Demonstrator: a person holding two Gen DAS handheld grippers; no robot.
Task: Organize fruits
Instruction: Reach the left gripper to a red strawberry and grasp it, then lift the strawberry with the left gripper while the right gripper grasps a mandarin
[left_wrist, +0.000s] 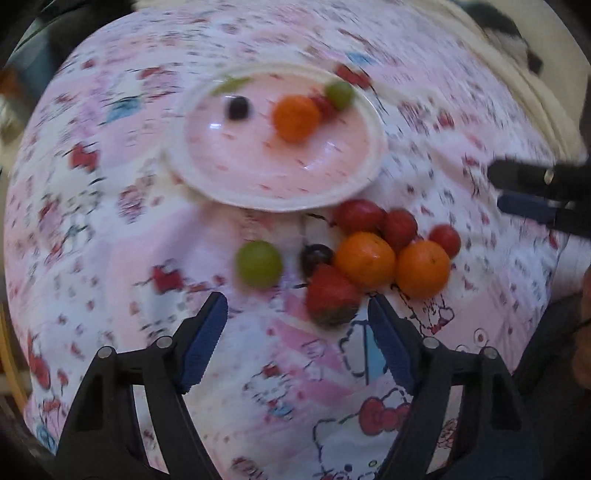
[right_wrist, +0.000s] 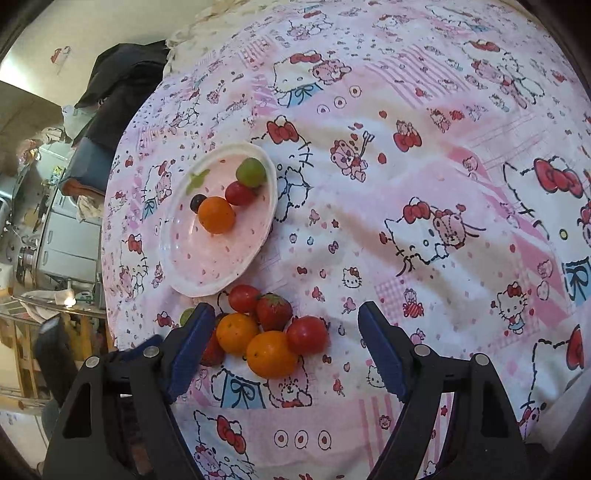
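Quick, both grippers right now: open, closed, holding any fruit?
Left gripper: open, holding nothing; a red strawberry lies on the patterned pink cloth by its fingertips.
Right gripper: open, holding nothing, poised over the loose fruit pile.

The right gripper (right_wrist: 286, 314) hung with its jaws wide apart over a pile of fruit (right_wrist: 266, 332) on the pink cartoon-print cloth (right_wrist: 424, 184), gripping nothing. In the pile lay 2 oranges, 2 cherry tomatoes and a strawberry (right_wrist: 273, 311), while a green grape (right_wrist: 187, 316) and what seemed another strawberry were partly hidden behind the left finger. Just beyond, the pink plate (right_wrist: 207, 266) held 1 orange (right_wrist: 217, 214), 1 tomato, 1 green grape and a dark berry (right_wrist: 197, 201).
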